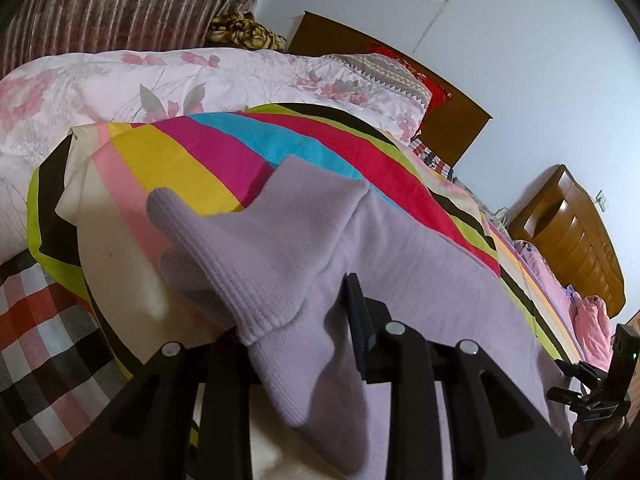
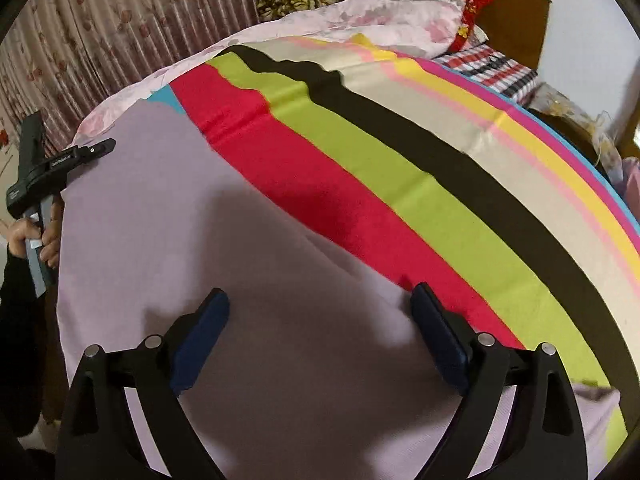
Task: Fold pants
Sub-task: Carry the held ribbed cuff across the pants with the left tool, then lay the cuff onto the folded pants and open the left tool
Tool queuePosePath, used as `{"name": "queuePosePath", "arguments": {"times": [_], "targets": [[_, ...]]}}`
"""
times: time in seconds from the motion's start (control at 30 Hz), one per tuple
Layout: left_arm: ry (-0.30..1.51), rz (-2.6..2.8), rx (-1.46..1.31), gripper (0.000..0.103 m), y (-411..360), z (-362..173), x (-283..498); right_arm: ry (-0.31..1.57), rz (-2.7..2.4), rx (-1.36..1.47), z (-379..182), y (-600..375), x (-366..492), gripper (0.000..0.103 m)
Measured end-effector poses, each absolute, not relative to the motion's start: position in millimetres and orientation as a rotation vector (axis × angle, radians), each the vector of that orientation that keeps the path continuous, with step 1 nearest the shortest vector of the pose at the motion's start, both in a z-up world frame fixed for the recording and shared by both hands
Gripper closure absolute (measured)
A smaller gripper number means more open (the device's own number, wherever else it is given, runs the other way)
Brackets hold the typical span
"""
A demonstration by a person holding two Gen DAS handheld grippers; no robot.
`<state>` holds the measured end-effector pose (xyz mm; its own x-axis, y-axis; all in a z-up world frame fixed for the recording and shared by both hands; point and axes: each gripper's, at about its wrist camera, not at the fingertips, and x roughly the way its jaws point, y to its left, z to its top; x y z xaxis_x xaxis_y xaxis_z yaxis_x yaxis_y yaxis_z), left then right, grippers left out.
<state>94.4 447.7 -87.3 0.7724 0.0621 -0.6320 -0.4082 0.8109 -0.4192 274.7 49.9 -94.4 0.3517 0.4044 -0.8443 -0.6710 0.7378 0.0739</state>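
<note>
- The lilac pants (image 2: pixel 168 240) lay spread on a bed, on top of a sheet with broad stripes (image 2: pixel 420 184) in red, lime, black, cream, yellow and pink.
- In the left wrist view, the ribbed cuff end of the pants (image 1: pixel 240 264) was lifted and bunched, draped over the left gripper (image 1: pixel 304 320).
- Only one dark finger (image 1: pixel 356 312) of the left gripper showed clearly, standing up against the fabric; the other was hidden under the cuff. The fingers stood fairly close with cloth running between them, but whether they pinched it could not be told.
- The right gripper (image 2: pixel 320 336) hung over the flat part of the pants near the edge that met the red stripe. Its two blue-padded fingers (image 2: pixel 200 336) were spread wide, with nothing gripped between them, and its shadow fell on the fabric below.
- In the right wrist view, a hand (image 2: pixel 32 240) at the far left held the handle of the left gripper at the pants' edge.
- A floral quilt (image 1: pixel 160 84) was heaped beyond the striped sheet, with a red pillow (image 2: pixel 476 4) against the wooden headboard (image 1: pixel 440 100).
- A checked sheet (image 1: pixel 40 340) showed under the striped one, and flowered curtains (image 2: pixel 120 32) hung behind the bed.
</note>
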Motion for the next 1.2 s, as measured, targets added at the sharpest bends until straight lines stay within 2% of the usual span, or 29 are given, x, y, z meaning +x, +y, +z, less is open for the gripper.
{"name": "queuePosePath", "arguments": {"times": [0.37, 0.47, 0.57, 0.7, 0.77, 0.83, 0.93, 1.0, 1.1, 1.13, 1.2], "targets": [[0.655, 0.294, -0.583, 0.075, 445, -88, 97, 0.914, 0.654, -0.151, -79, -21, 257, 0.018], [0.63, 0.272, -0.666, 0.087, 451, -79, 94, 0.826, 0.654, -0.12, -57, -32, 231, 0.016], [0.572, 0.287, -0.707, 0.09, 444, -45, 87, 0.711, 0.595, -0.122, -35, -58, 195, 0.016], [0.49, 0.252, -0.382, 0.09, 347, 44, 89, 0.599, 0.51, 0.002, -9, -119, 156, 0.016], [0.48, 0.172, -0.19, 0.09, 273, 72, 91, 0.561, 0.471, 0.071, -1, -151, 141, 0.016], [0.486, 0.103, -0.016, 0.09, 205, 78, 89, 0.532, 0.438, 0.126, 3, -181, 126, 0.016], [0.55, -0.033, 0.268, 0.09, 90, 45, 80, 0.513, 0.393, 0.227, -1, -222, 101, 0.015], [0.655, -0.155, 0.425, 0.088, 26, -3, 73, 0.525, 0.384, 0.281, -7, -236, 93, 0.016], [0.851, -0.271, 0.544, 0.084, -18, -70, 73, 0.545, 0.369, 0.299, -15, -249, 78, 0.015], [0.778, -0.232, 0.584, 0.08, -22, -74, 66, 0.548, 0.367, 0.293, -15, -252, 73, 0.015], [0.796, -0.255, 0.537, 0.06, -15, -70, 66, 0.56, 0.37, 0.291, -17, -256, 65, 0.015]]}}
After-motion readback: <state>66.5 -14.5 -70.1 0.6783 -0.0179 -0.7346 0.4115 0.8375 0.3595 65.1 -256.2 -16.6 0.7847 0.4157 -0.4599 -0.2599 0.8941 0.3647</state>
